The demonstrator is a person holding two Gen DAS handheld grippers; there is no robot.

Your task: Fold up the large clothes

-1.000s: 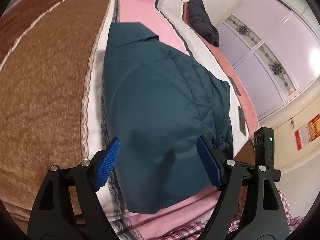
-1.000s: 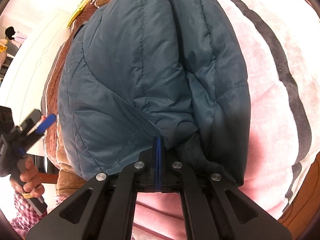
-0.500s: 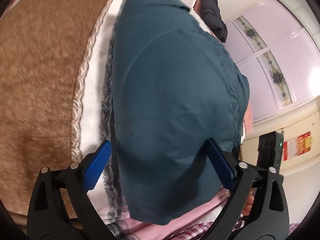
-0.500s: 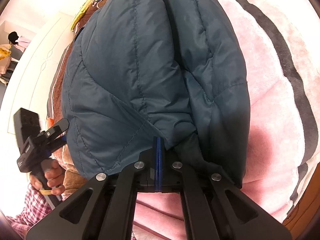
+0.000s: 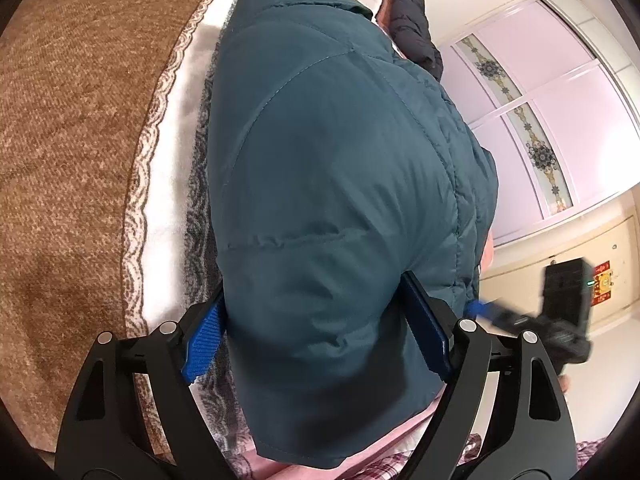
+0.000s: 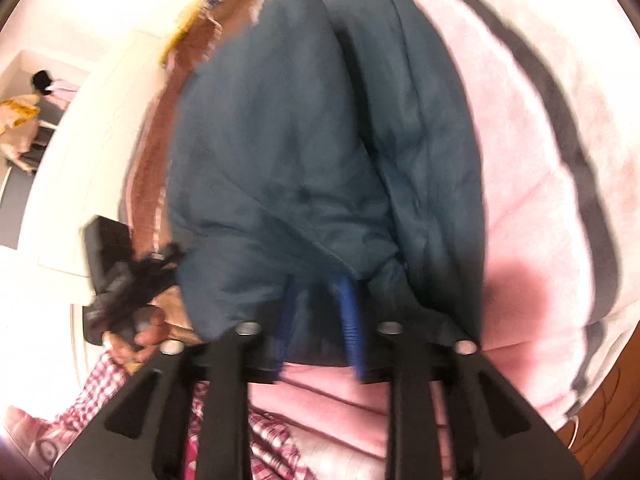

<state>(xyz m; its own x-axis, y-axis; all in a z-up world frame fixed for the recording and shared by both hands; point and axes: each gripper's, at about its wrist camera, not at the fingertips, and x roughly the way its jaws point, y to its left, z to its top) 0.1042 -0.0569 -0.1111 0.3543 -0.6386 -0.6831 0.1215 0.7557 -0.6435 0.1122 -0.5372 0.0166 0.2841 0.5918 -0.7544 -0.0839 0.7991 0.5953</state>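
A bulky teal quilted down jacket (image 5: pixel 340 184) lay folded on a bed covered by a fleece blanket striped in pink, white and brown (image 5: pixel 80 128). The left tongs (image 5: pixel 316 332) stood wide, one blue ribbed pad (image 5: pixel 202 340) at each side of the jacket's near end; whether the pads pressed the fabric could not be told. Beyond the jacket, at the far end of the bed, lay a dark navy puffer garment (image 5: pixel 414 20). In the blurred right wrist view, the right tongs (image 6: pixel 320 320) were opening, with the jacket's dark edge between their blue pads (image 6: pixel 350 316) and not clearly pinched. A hand (image 6: pixel 136 332) in a red-checked sleeve (image 6: pixel 96 392) gripped the left tool beside the jacket.
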